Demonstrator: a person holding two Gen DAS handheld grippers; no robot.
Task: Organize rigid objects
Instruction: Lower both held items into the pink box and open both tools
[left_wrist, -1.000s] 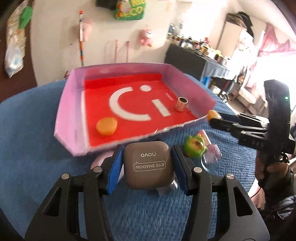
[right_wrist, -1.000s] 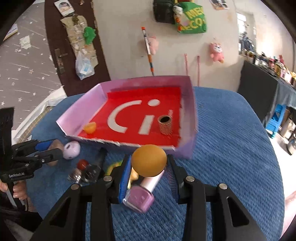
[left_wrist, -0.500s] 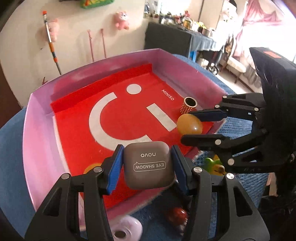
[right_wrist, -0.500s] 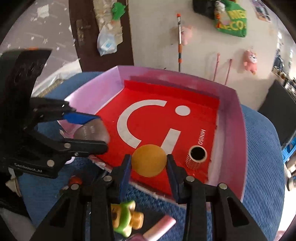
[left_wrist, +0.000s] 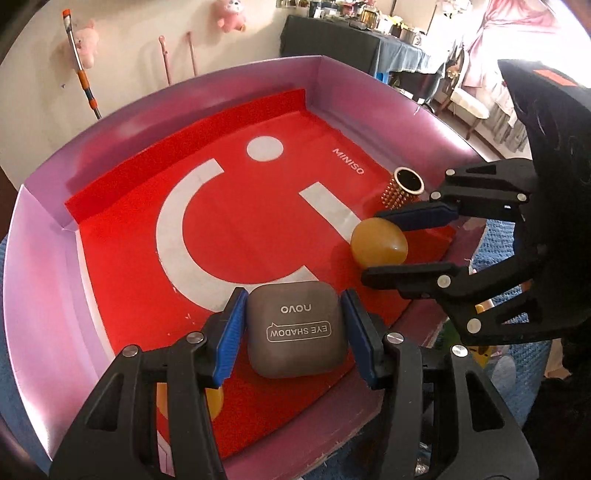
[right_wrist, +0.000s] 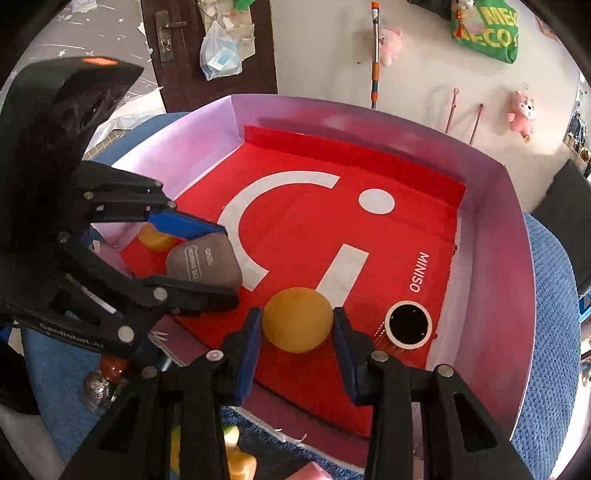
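A pink box with a red floor (left_wrist: 48, 280) (right_wrist: 491, 295) sits on a blue cloth. My left gripper (left_wrist: 295, 328) is shut on a grey eye shadow case (left_wrist: 297, 328), held low over the box's near part; it also shows in the right wrist view (right_wrist: 203, 262). My right gripper (right_wrist: 297, 328) is shut on an orange egg-shaped ball (right_wrist: 297, 319), held over the box floor; the ball also shows in the left wrist view (left_wrist: 378, 242). A gold studded cylinder (left_wrist: 402, 186) (right_wrist: 406, 326) stands in the box. A small orange piece (right_wrist: 157, 238) lies in the box behind the left gripper.
Loose items lie on the blue cloth outside the box's near wall: a yellow-green toy (right_wrist: 236, 458), a clear bottle with a red cap (right_wrist: 101, 376), a pink item (right_wrist: 310, 472). A dark table (left_wrist: 351, 44) and a wall stand beyond.
Both grippers have moved forward from the cloth over the near wall and now hold their objects low inside the box. Both stay shut.
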